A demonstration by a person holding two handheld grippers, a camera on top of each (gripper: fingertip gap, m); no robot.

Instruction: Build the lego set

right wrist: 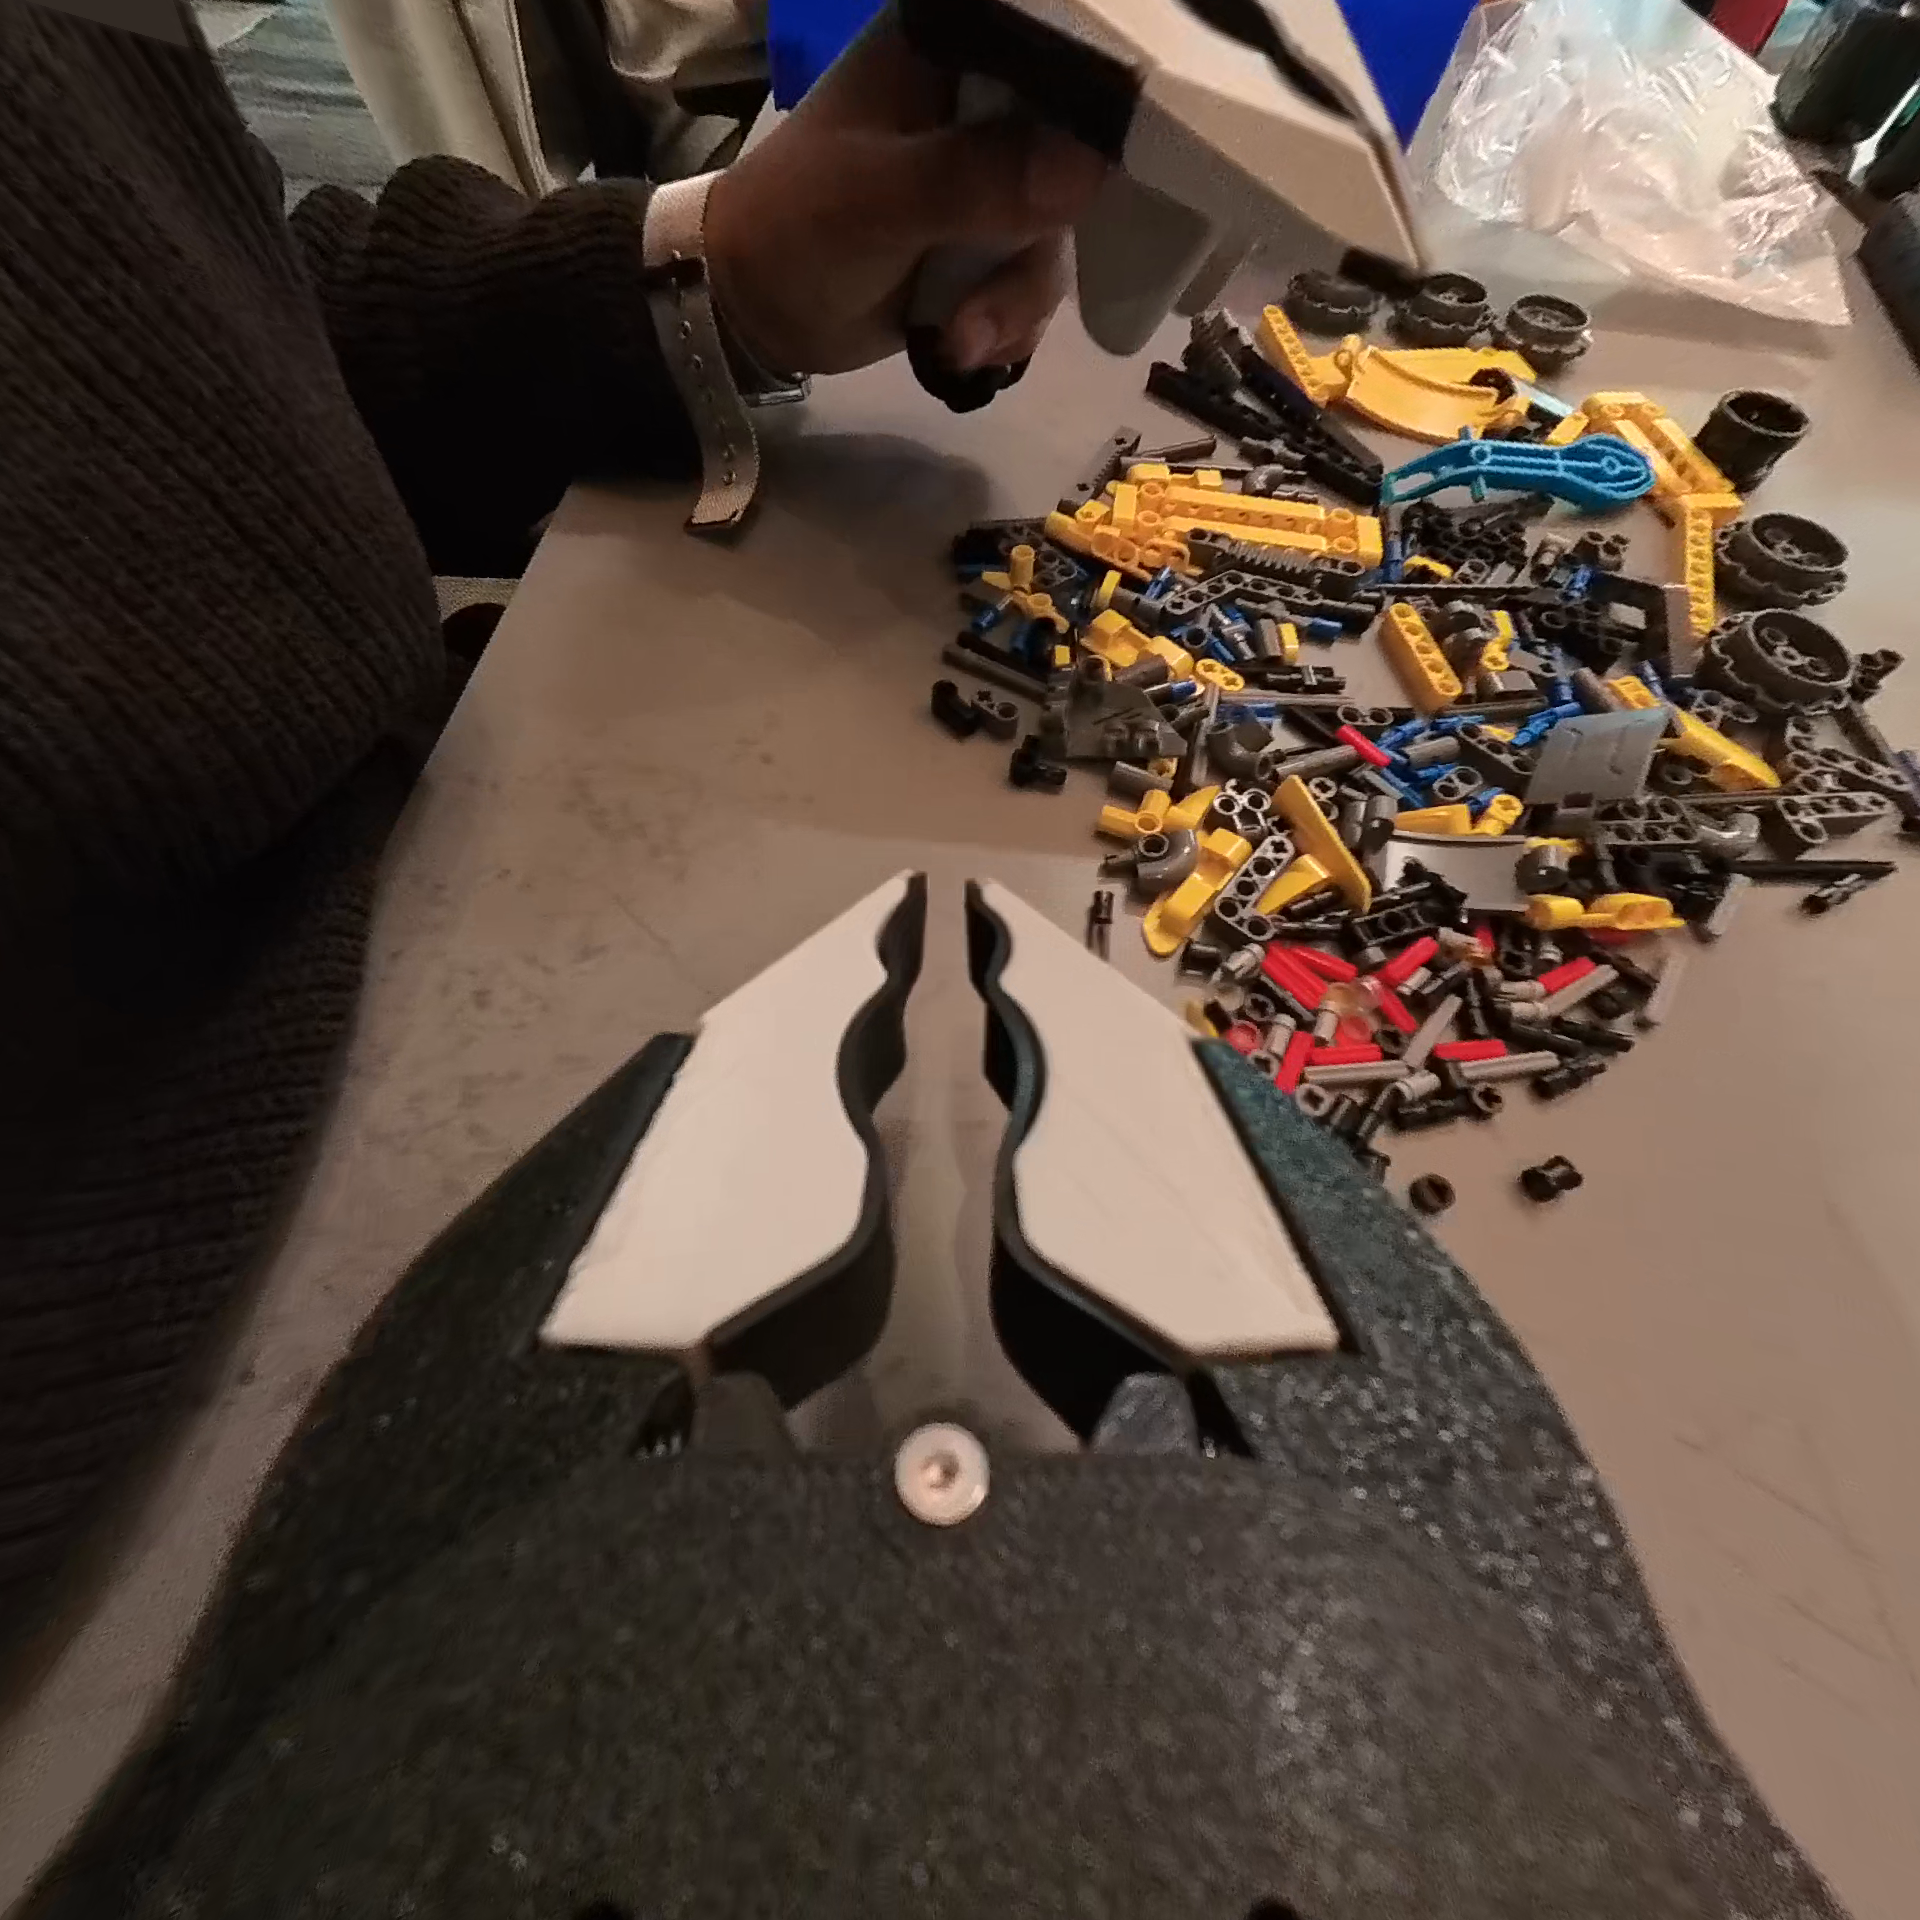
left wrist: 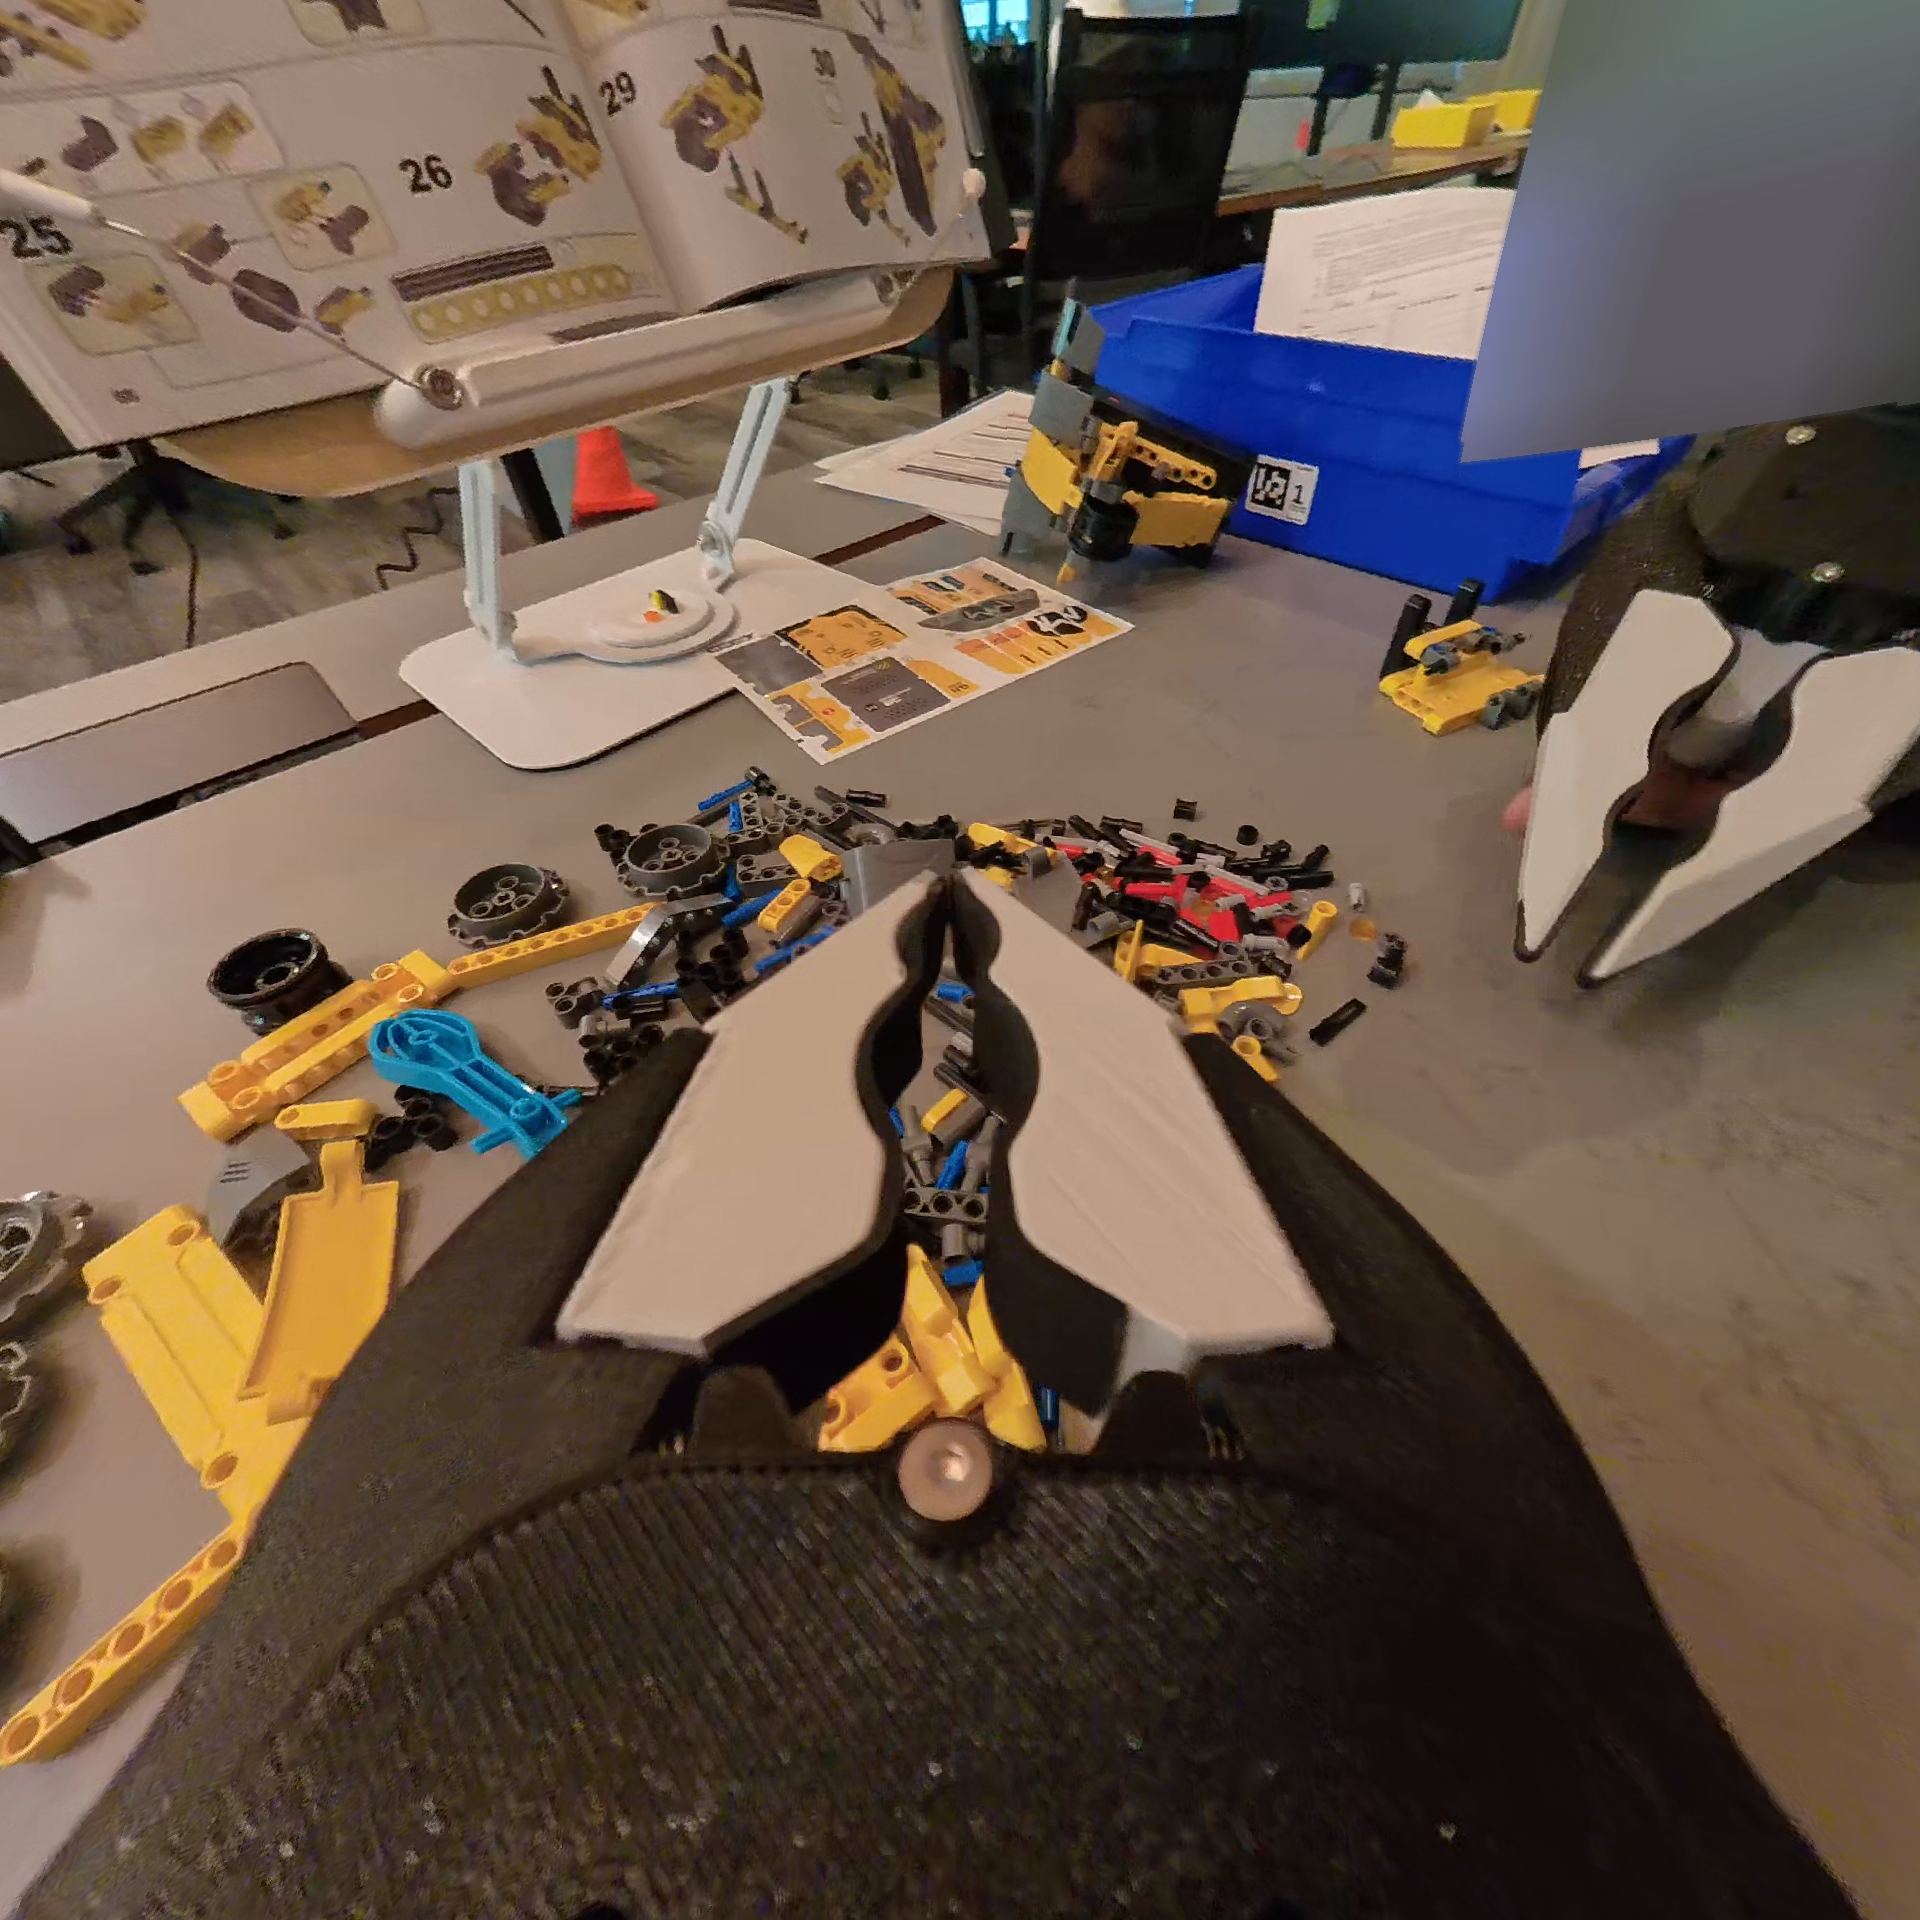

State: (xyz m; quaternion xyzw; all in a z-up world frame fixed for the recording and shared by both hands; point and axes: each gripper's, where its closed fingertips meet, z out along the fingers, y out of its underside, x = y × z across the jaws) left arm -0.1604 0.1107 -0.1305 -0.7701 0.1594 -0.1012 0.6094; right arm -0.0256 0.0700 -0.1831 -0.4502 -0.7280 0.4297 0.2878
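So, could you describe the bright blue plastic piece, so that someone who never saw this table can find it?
Start at the pile of loose building pieces on the grey table. At its left edge, beside a long yellow beam, lies the blue piece. It is the only turquoise part, flat and openwork, with a rounded head.

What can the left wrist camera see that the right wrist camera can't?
Only the left wrist view shows the open instruction booklet on its white stand, the sticker sheet, the half-built yellow model and the blue bin. Only the right wrist view shows the person's hand, dark knitted sleeve and a clear plastic bag. Both show the grey table, the pile of building pieces, the light blue piece, the left claw and the right claw.
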